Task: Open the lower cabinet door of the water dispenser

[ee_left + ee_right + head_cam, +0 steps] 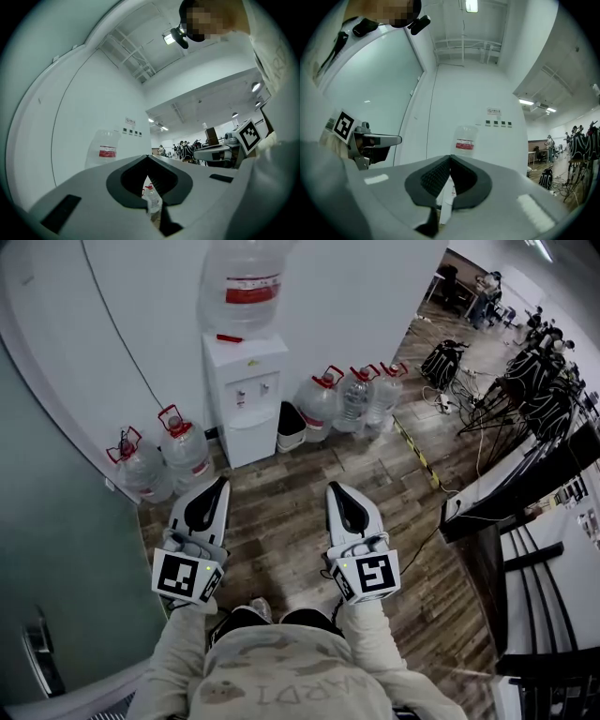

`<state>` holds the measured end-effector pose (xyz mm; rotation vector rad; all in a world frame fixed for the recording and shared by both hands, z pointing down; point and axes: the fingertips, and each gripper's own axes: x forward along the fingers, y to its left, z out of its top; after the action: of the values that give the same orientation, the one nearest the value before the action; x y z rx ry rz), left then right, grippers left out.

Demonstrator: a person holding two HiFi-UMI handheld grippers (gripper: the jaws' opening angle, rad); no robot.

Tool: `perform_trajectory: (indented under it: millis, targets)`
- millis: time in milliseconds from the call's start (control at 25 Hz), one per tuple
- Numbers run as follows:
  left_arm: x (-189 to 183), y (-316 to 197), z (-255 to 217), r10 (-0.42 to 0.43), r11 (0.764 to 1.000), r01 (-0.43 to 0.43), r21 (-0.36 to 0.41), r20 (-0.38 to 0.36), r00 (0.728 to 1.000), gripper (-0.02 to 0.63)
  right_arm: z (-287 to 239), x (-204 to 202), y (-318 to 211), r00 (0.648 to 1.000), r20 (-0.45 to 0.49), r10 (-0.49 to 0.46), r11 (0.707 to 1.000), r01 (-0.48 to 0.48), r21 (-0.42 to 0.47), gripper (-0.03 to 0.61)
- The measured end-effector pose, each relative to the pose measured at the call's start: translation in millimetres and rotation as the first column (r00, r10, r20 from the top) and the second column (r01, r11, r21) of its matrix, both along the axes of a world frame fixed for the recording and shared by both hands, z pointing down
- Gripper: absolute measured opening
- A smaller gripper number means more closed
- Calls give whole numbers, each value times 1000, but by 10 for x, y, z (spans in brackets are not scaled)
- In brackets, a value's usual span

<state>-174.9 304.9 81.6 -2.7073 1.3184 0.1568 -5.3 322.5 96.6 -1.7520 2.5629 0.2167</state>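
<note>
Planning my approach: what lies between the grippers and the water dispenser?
Only bare wood floor, shown in the head view; bottles and a bin stand beside the water dispenser.

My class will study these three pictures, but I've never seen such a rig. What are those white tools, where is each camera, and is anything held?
A person holds a two-jaw tool in each hand: the left gripper and the right gripper. One picture comes from a camera on the person's head, looking down; the others from cameras riding on each gripper. Both grippers are shut and empty. Ahead, on the wooden floor, stands a white water dispenser with water jugs beside it.
</note>
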Motion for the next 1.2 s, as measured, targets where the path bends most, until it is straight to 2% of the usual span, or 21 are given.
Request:
perform_trajectory:
  millis: [680,1200]
  targets:
    - [-154,-437,126,23,1000,-23,-5,-5,1000,2,133,-110,-384,999,31,15,1000,-15,-11,9]
    - [-35,-1466,98,-26,1000,26,2,-7,1000,2,99,-16,-1523,998,27,-49,999,49,-2,9]
